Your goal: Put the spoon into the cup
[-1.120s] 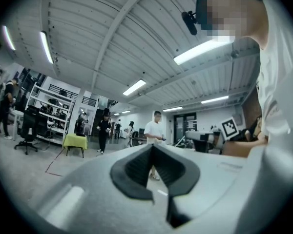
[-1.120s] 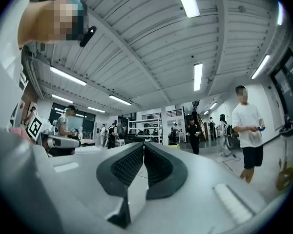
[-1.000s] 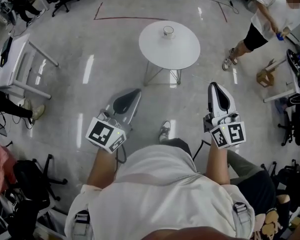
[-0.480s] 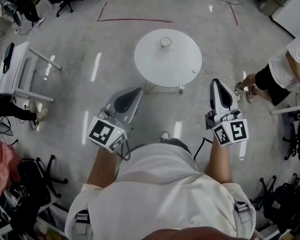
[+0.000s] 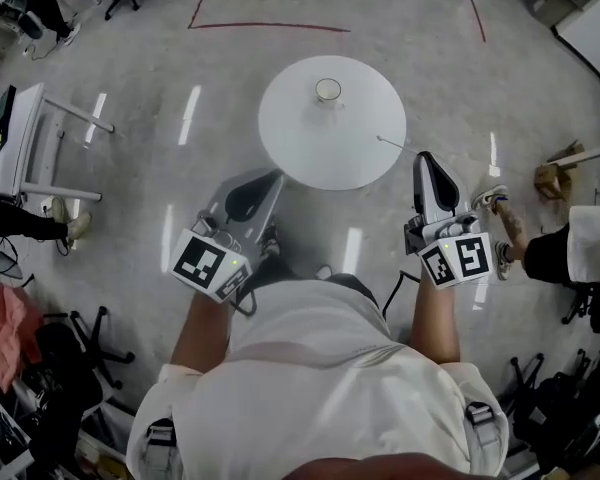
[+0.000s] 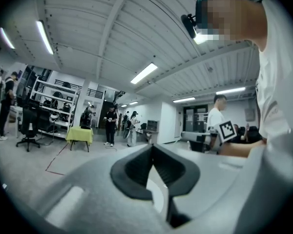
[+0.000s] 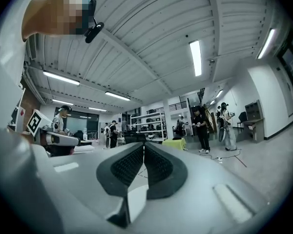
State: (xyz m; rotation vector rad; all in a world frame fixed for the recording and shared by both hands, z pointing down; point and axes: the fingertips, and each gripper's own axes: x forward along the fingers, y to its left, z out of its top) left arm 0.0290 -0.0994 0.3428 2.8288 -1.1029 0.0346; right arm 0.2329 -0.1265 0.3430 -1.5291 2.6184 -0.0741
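A small clear cup (image 5: 328, 90) stands near the far side of a round white table (image 5: 310, 143). A thin spoon (image 5: 394, 145) lies near the table's right edge. My left gripper (image 5: 271, 180) is held low in front of the table's near left edge, shut and empty. Shut as well with nothing in it, my right gripper (image 5: 424, 160) hovers just right of the table, close to the spoon. In the left gripper view the left gripper (image 6: 153, 150) points level across the room; the right gripper (image 7: 144, 148) does the same in the right gripper view. Neither of these views shows cup or spoon.
The table stands on a shiny grey floor with red tape lines (image 5: 270, 26) beyond it. A white desk (image 5: 15, 138) is at the left, office chairs (image 5: 75, 343) at lower left. A person's legs (image 5: 540, 253) and a small stool (image 5: 555, 178) are at the right.
The table with cup and spoon has come nearer to me and both grippers now reach its near edge. The bystander at the right has shifted toward the lower right.
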